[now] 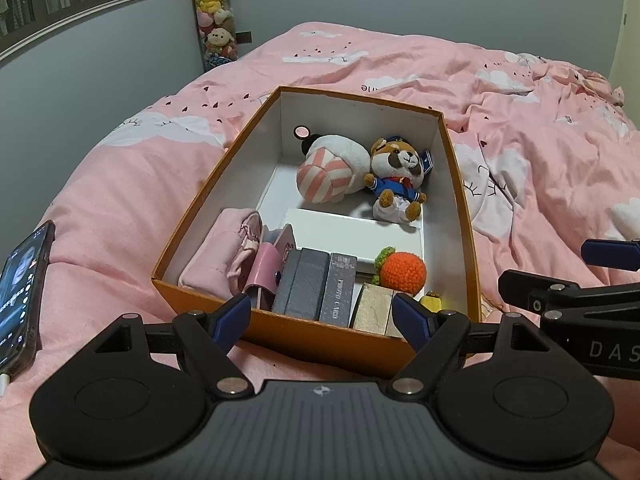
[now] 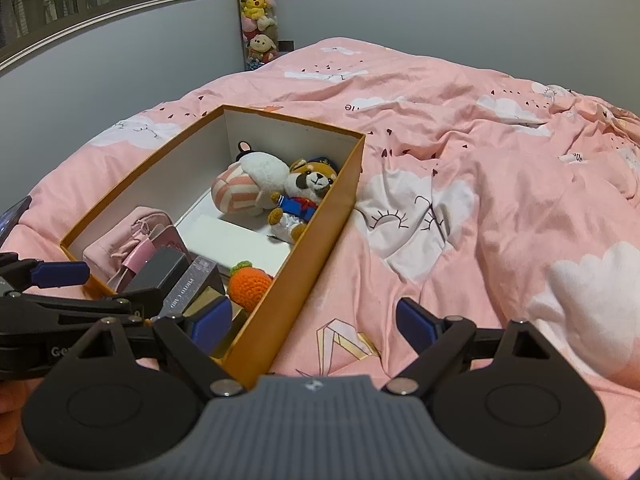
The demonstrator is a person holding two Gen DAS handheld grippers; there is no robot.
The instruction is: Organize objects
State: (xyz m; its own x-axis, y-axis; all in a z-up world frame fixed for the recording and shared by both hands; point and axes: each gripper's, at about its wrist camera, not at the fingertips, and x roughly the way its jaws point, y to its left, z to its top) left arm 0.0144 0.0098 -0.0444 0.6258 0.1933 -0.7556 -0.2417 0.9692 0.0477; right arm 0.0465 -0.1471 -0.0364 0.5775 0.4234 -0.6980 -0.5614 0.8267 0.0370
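Here, left wrist view: the left gripper hovered at the near wall of an orange box sitting on a pink bedspread, jaws spread apart, nothing between them. Inside the box, at the far end, a pink-striped plush lay touching a bear plush in a blue uniform. A white flat box lay in the middle. Along the near wall stood a pink pouch, a pink wallet, two grey cases, a dark case and a gold case; an orange crochet ball sat near the right wall. A phone lay on the bedspread's left edge. The right gripper's fingers showed at the right.

Right wrist view: the right gripper hung over the box's near right corner, jaws wide apart, empty; one pad was above the box's inside, the other above the bedspread. The left gripper's finger crossed the box's near left corner. A column of plush toys stood against the far wall.
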